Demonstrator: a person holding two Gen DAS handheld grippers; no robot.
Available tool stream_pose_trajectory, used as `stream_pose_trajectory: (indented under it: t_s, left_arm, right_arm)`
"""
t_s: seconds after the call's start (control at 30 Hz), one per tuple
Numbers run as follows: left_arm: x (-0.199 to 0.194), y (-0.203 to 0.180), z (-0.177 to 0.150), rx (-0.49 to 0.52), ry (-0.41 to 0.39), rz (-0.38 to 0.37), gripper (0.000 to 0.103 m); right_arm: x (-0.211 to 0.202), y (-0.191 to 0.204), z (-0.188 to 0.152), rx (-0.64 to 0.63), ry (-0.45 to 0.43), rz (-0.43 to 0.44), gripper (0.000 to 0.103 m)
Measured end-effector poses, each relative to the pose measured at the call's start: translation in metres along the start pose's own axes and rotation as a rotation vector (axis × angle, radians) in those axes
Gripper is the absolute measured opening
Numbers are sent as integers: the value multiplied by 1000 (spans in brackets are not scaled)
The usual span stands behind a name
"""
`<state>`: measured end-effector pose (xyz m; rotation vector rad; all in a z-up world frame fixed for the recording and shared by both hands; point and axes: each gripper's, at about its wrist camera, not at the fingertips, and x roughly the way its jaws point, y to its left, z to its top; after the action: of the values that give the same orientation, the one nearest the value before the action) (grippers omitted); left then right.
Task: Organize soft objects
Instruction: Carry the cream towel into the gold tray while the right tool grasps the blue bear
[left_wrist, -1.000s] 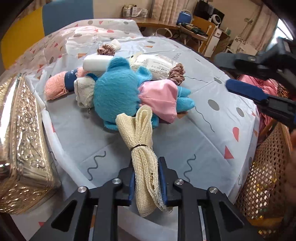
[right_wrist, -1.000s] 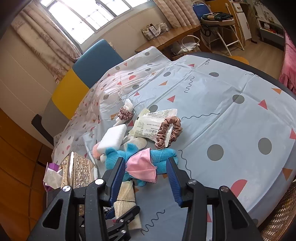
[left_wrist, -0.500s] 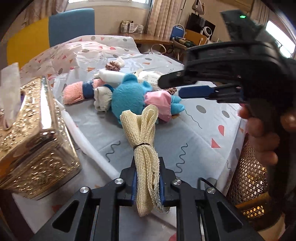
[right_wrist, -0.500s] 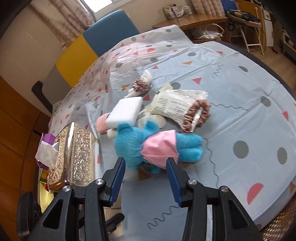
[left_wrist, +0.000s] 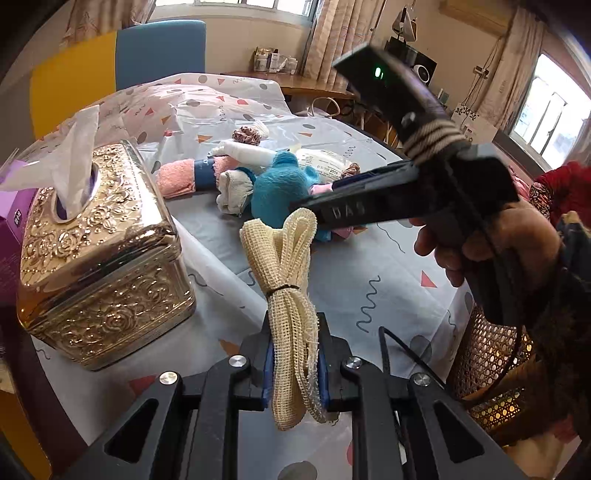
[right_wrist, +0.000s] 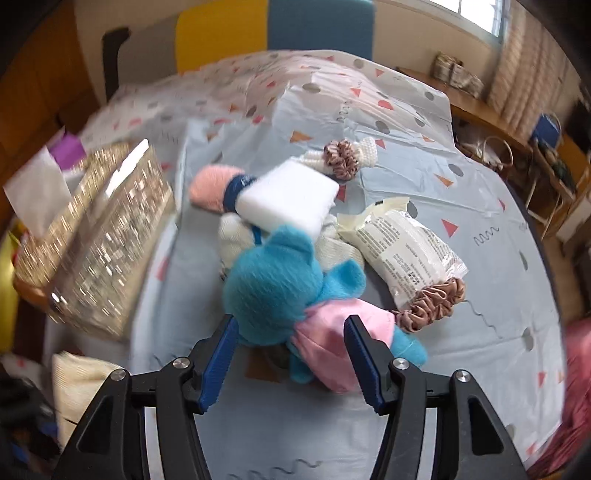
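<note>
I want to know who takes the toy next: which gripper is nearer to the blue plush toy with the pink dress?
Right. The right gripper hovers over the blue plush toy, its jaws opening around it. The left gripper is farther back, holding a cream mesh bundle.

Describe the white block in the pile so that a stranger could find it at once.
Start at the gold tissue box and look right to the pile on the table. The white block lies on top, just behind the blue plush toy. It alone is plain, smooth and flat-sided.

Daylit windows (left_wrist: 546, 107), beige curtains (left_wrist: 332, 37), blue-yellow chair (left_wrist: 159, 55), wooden desk (left_wrist: 314, 86).
</note>
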<state>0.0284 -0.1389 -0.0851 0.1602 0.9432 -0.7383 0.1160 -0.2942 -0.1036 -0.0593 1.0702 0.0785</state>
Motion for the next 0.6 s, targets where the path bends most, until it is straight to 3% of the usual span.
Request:
stream_pose_trajectory:
  t_s: [0.27,0.3,0.33,0.43,0.6]
  left_arm:
    - [-11,-3,16,-6,-21,-39,18]
    - [-13,-5,20,0,-29,-45,18]
    - [-16,-7,26,8,-38,-48,18]
    - [-23,-9,51,23,-65,-58,18]
    - [-27,6,106,-2,-96,-40,18]
  right_arm:
    - [25,7,0,-132,-2,-91,61]
    - [28,9,-2,-148,3,-105,56]
    - [29,10,-2,-163,6,-126,39]
    - [23,3,-1,-122,-4,-111,22]
    - [20,-2,0,-80,-2,-88,17]
